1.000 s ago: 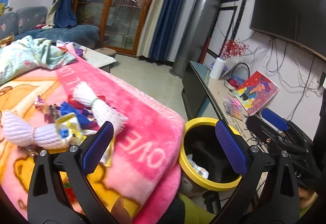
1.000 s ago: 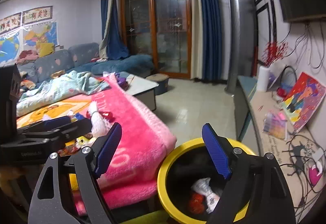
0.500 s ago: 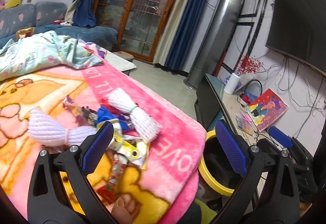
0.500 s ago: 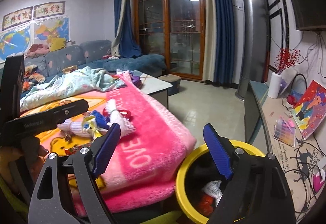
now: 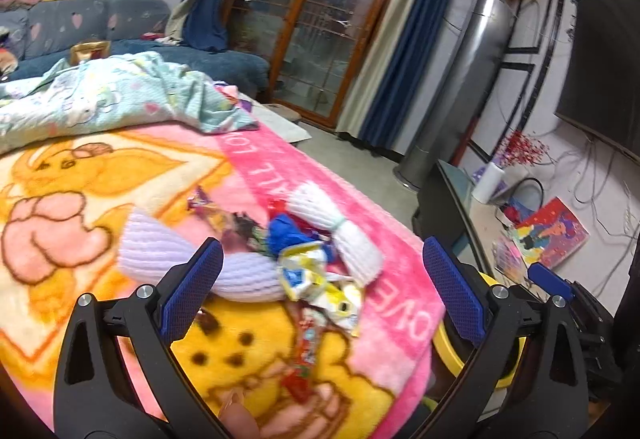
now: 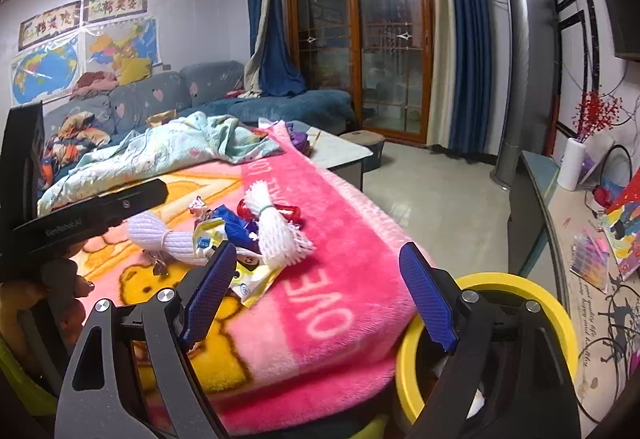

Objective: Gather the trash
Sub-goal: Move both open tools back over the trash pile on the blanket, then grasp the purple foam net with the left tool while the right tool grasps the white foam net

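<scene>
A pile of trash lies on a pink and yellow blanket (image 5: 100, 199): a white foam net (image 5: 340, 239), a lilac foam net (image 5: 168, 251), a blue wrapper (image 5: 288, 235), a yellow-white crumpled wrapper (image 5: 320, 283) and a red snack wrapper (image 5: 304, 351). My left gripper (image 5: 320, 291) is open and empty just above the yellow-white wrapper. My right gripper (image 6: 320, 295) is open and empty, near the blanket's edge beside the yellow bin (image 6: 520, 291). The pile shows in the right wrist view too, with the white foam net (image 6: 276, 231) uppermost.
The yellow bin's rim (image 5: 444, 351) peeks out at the blanket's right edge. A light green quilt (image 5: 100, 103) lies at the back. A low TV cabinet (image 6: 560, 239) with papers stands right, a tiled floor (image 6: 432, 191) beyond. The left gripper's body (image 6: 92, 211) crosses the right view.
Both grippers have swung left, away from over the bin and toward the trash pile. The left gripper now sits over the wrappers. Both stay open.
</scene>
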Demonstrator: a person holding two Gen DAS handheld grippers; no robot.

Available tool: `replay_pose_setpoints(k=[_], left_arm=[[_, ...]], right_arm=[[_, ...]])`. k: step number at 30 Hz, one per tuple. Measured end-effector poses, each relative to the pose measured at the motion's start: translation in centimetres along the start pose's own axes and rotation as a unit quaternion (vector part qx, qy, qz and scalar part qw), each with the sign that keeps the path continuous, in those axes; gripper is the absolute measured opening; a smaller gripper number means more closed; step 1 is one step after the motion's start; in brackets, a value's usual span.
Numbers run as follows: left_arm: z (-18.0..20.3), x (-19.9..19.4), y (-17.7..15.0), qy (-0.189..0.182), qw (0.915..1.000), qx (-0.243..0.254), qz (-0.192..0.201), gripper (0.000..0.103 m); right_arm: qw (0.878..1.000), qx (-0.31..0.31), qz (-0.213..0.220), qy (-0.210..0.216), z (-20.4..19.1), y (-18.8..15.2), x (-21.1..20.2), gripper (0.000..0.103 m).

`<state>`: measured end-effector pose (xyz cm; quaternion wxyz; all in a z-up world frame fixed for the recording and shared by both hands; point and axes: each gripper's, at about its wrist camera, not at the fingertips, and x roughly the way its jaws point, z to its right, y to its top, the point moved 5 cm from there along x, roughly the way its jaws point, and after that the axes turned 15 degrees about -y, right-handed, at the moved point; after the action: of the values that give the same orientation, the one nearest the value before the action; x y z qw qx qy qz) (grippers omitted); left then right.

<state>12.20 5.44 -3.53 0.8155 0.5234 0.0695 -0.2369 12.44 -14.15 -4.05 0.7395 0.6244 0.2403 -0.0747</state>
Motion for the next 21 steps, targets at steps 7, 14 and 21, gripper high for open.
replay_pose_setpoints(k=[7,14,21], left_arm=[[-3.2,-0.7,0.5,0.029,0.9994,-0.02,0.007,0.092],[-7.0,-1.5,0.7,0.058,0.997,-0.05,0.013,0.092],[-10.8,-1.9,0.3,0.082,0.9928,-0.087,0.004,0.092]], right_arm=[[1.0,-0.005,-0.014,0.016,-2.1,0.5,2.4,0.081],[0.999,-0.02,-0.037,0.023,-4.1,0.4,5.5,0.081],[0.997,-0.023,-0.071,0.03,-5.2,0.1,9.1,0.081]])
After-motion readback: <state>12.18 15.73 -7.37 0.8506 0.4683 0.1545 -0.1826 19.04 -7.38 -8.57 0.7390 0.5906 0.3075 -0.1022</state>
